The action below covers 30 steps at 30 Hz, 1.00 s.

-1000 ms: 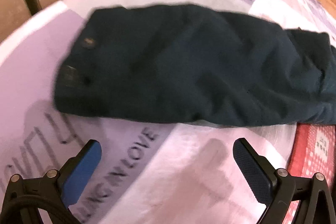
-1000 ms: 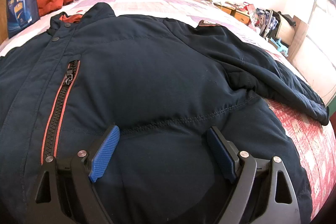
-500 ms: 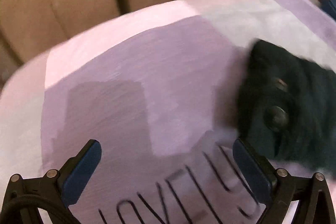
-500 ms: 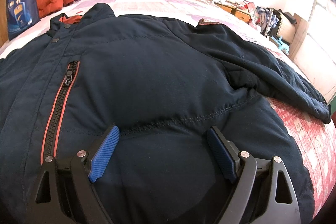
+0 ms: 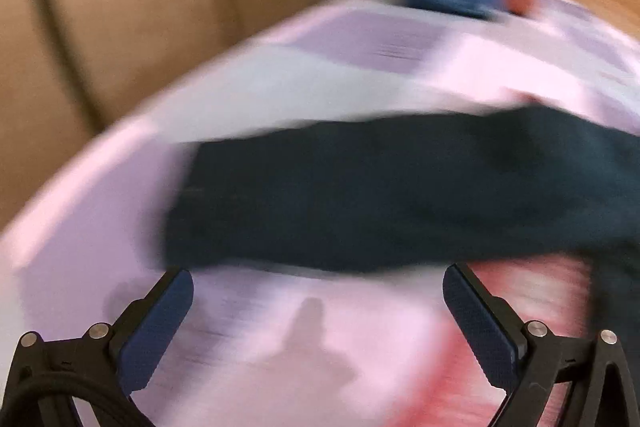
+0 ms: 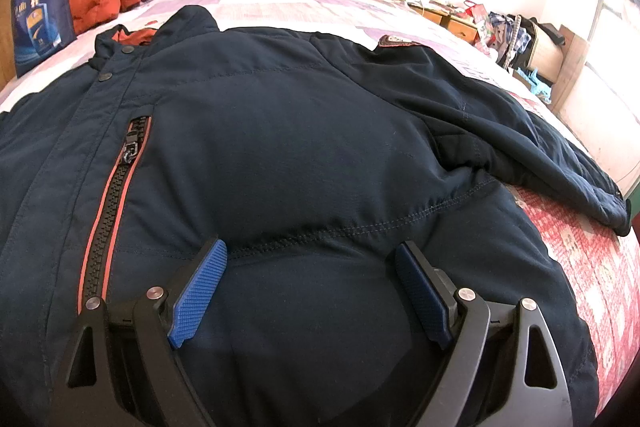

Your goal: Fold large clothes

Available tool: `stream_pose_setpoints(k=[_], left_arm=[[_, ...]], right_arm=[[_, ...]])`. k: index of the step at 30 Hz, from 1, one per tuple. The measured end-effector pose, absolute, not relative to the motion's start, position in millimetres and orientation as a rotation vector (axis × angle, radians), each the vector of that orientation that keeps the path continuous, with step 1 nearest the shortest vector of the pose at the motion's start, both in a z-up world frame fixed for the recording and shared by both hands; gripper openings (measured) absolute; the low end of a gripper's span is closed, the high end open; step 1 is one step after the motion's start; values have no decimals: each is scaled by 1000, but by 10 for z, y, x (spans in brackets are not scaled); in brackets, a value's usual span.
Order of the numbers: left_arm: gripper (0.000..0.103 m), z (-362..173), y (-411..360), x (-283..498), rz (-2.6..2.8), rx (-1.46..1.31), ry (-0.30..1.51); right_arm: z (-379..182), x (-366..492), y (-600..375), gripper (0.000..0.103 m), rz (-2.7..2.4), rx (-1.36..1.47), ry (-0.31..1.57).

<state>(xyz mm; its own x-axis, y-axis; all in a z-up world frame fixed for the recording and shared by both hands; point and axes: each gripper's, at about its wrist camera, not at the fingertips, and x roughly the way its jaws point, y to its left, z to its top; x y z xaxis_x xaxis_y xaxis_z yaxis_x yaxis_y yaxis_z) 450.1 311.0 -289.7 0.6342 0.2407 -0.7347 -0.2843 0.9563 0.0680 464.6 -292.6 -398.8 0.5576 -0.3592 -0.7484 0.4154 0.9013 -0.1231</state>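
On the bed [image 6: 304,3], a dark jacket [image 6: 304,131] lies spread, collar toward the headboard. Its left sleeve [image 5: 380,195] stretches crosswise just ahead of the left gripper [image 5: 318,311], which is the nearer one, wide open and empty. Over the jacket's body, the right gripper [image 6: 310,287] points downward, likewise wide open, gripping nothing.
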Motion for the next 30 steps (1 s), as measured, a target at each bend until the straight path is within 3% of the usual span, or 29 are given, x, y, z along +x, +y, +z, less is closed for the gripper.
stream_pose_setpoints(k=[10,14,20,23,30], left_arm=[[103,-3417,170,4753,-187,-105,931],[103,-3481,-641,4849,-242,-25,912],[103,-3495,-1237,4961,-259,4,924],[103,-3781,-1372,4921,-254,62,1010],[103,-3844,-1382,4786,-229,85,925]], right_arm=[[-3813,4669,-3015,89,-381,73,938],[-3443,4321,-3380,89,-426,72,844],[-3390,3557,-4782,89,-632,158,925],[-3372,3131,-5449,89,-740,244,938],[-3447,2549,-6535,89,-777,517,936]])
